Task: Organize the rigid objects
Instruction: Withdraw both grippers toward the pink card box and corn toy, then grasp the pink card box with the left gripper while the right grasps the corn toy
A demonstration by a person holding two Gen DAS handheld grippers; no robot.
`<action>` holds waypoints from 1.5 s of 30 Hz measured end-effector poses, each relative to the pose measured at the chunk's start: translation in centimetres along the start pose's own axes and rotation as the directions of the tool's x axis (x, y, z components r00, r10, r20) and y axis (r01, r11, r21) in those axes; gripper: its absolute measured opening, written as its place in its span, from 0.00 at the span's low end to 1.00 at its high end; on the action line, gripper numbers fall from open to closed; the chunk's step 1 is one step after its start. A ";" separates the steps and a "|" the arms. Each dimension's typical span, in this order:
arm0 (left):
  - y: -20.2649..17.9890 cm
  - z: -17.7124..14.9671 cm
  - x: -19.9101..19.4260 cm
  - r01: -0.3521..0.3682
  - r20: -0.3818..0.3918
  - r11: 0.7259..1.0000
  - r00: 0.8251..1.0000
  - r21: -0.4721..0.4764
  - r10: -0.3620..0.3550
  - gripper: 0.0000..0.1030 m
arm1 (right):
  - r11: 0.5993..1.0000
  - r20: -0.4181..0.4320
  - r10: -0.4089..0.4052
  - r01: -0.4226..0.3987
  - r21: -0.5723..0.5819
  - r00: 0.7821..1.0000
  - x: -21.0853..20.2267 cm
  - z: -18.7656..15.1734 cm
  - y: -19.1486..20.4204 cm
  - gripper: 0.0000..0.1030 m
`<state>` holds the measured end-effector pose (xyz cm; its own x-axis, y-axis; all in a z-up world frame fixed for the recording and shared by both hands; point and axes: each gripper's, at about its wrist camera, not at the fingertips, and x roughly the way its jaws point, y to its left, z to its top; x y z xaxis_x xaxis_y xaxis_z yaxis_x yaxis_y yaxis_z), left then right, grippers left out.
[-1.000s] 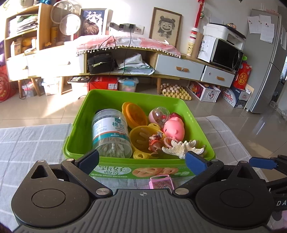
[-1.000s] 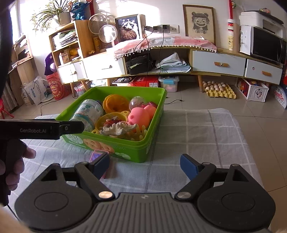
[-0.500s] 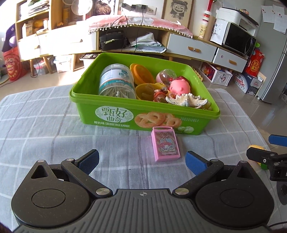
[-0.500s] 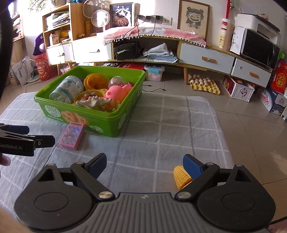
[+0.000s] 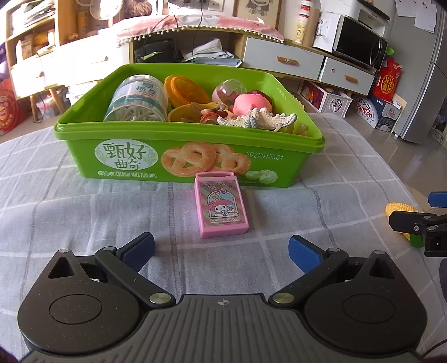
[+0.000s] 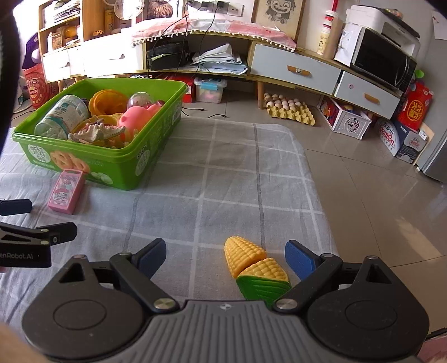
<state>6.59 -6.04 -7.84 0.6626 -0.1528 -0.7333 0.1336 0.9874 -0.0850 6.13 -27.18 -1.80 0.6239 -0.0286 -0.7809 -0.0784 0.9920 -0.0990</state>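
Both wide open, empty. Centre right gripper (image 6: 225, 258) over toy corn (image 6: 255, 268); left gripper (image 5: 221, 251) straddle pink eraser box (image 5: 221, 206), then close.

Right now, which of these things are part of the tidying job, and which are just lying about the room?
Part of the job: green box, pink eraser case, toy corn, both lying loose on the cloth.

Just lying about: microwave, egg tray, framed picture.
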 end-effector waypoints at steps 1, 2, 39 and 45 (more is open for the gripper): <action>-0.2 0.0 0.1 0.003 0.002 1.000 1.000 0.000 -0.003 0.95 | 1.000 -0.009 0.001 -0.001 0.007 1.000 0.1 0.0 -0.1 0.68; -0.4 0.1 0.3 0.009 0.005 1.000 1.000 -0.005 -0.009 0.95 | 1.000 -0.020 0.003 -0.002 0.013 1.000 0.3 0.0 -0.3 0.68; 4.2 -0.8 -2.7 -0.058 0.050 0.995 0.997 -0.077 0.062 0.39 | 0.958 0.027 0.276 -0.277 0.069 0.961 1.9 -1.8 3.7 0.22; 4.0 -2.0 -2.7 -0.034 0.114 0.998 0.993 -0.043 0.039 0.48 | 0.963 0.094 0.263 -0.267 0.029 0.960 1.8 -2.7 4.4 0.26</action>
<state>3.88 -1.55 -7.58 0.7467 -0.1178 -0.6547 0.0787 0.9929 -0.0888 4.85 -23.20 -5.31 0.6518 0.2450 -0.7177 -0.2191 0.9669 0.1310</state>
